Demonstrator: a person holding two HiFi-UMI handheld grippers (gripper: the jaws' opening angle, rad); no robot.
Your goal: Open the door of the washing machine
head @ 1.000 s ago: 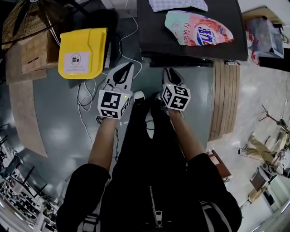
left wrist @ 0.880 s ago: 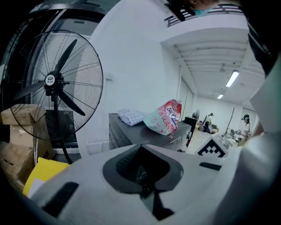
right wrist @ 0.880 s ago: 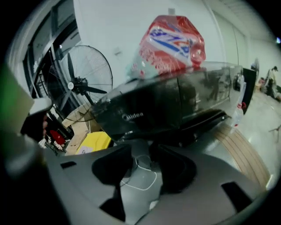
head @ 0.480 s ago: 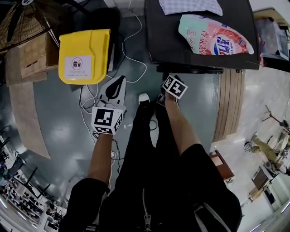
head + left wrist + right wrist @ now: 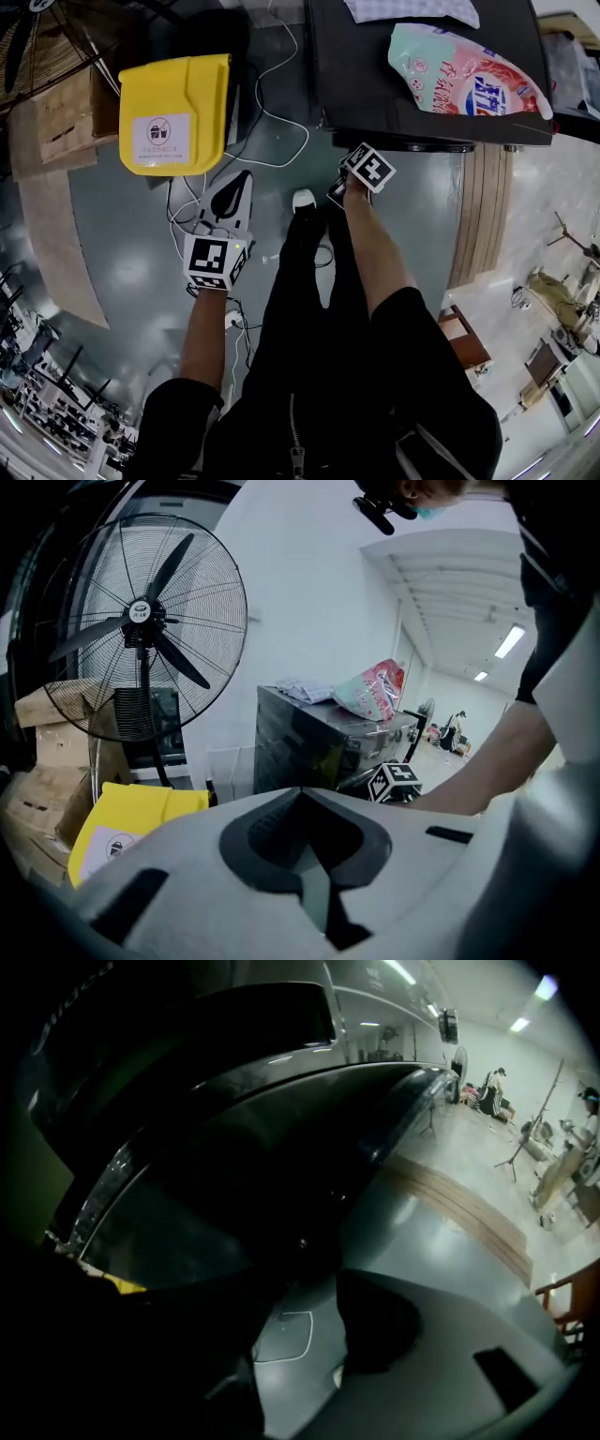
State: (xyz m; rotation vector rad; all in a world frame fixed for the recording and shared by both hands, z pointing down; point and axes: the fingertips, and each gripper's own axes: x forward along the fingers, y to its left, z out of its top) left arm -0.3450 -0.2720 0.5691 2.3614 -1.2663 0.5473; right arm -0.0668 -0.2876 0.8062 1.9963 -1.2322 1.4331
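The black washing machine [image 5: 422, 103] stands at the top right of the head view, seen from above. Its dark glass door [image 5: 234, 1176] fills the upper left of the right gripper view. My right gripper [image 5: 314, 1288] points steeply down just in front of that door. Its jaws have just been closing a little, and only floor and a white cable show between them. Its marker cube [image 5: 368, 167] hides the jaws in the head view. My left gripper [image 5: 241, 178] hangs shut and empty over the floor, left of my legs.
A detergent bag [image 5: 464, 82] and a cloth [image 5: 412, 9] lie on the machine's top. A yellow bin [image 5: 173, 112], cardboard boxes [image 5: 66, 112] and a standing fan [image 5: 145, 630] are at the left. White cables [image 5: 272, 103] cross the floor. Wooden planks [image 5: 483, 206] lie on the right.
My right gripper has sunk and moved up the picture to the machine's front, its jaws wider than a second ago. My left gripper has drawn back toward my body and lower.
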